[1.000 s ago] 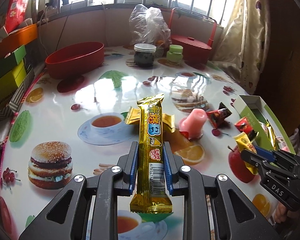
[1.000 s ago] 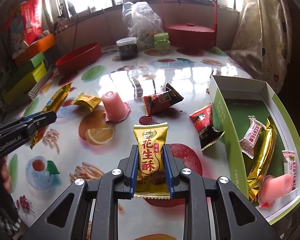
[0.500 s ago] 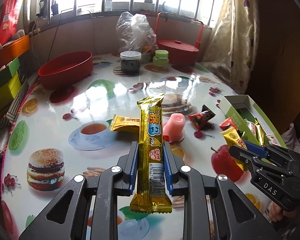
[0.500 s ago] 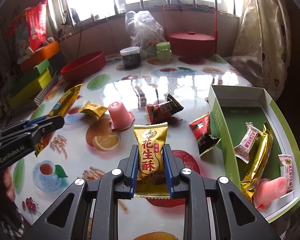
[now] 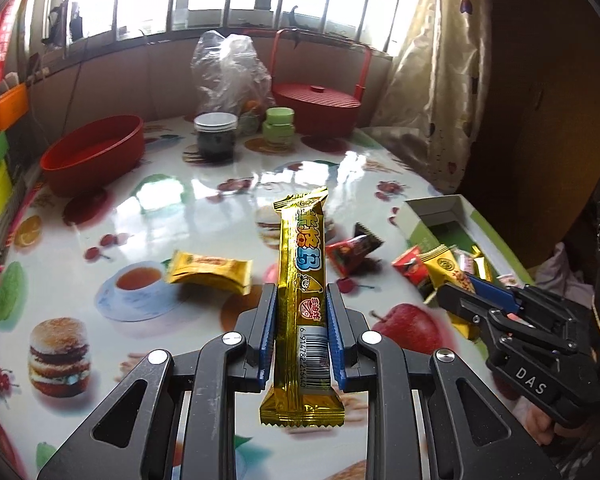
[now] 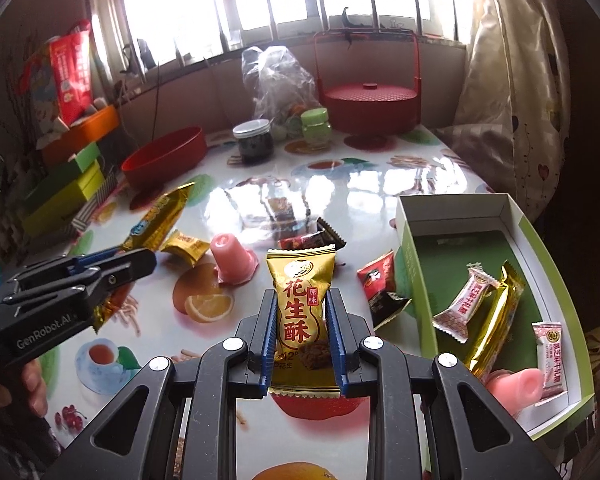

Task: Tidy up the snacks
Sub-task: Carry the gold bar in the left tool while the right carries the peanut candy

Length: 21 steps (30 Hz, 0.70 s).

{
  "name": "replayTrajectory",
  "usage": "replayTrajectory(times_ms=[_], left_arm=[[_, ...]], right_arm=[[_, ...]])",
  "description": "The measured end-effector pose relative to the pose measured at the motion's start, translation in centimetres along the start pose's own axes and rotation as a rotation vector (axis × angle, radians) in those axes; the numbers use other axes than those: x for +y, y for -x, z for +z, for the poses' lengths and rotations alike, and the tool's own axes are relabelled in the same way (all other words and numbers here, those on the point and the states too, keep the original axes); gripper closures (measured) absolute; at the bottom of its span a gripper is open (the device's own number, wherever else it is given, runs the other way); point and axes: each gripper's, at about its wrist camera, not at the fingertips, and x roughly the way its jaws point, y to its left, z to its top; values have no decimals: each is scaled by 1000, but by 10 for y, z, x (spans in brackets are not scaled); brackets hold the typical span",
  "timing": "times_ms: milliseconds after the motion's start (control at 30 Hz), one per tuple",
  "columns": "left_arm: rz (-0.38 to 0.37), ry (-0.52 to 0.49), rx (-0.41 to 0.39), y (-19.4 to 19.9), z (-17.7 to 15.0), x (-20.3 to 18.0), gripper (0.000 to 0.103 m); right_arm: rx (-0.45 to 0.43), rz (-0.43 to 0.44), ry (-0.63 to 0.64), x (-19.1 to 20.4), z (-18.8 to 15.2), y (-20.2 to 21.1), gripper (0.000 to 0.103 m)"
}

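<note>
Left wrist view: left tongs (image 5: 302,300) pinch a long gold bar (image 5: 303,280); right tongs (image 6: 301,300) pinch a gold peanut-candy packet (image 6: 301,312), both upright between the pads.

Left view: looks down along its fingers, close over the table (image 5: 228,184).
Right view: same way.
Shared: table, green box (image 6: 420,280).

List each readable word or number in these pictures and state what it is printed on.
"花生酥": short gold candy wrapper, right gripper.
"DAS": right gripper's black body.
"GenRobot.AI": left gripper, black body.
"6 914782 2164": barcode, long gold snack bar; last digits unclear.
Other wrappers: too small.
</note>
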Motion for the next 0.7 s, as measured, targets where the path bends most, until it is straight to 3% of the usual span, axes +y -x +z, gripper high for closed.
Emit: replayTrajectory(times_ms=[367,700], left_arm=[[-50,-55,-8,-7,17,-33,79],[-102,-98,9,-21,29,-65,79]], right_arm=[[-37,-2,-43,-20,9,19,80],[-66,-61,-63,-44,13,35,80]])
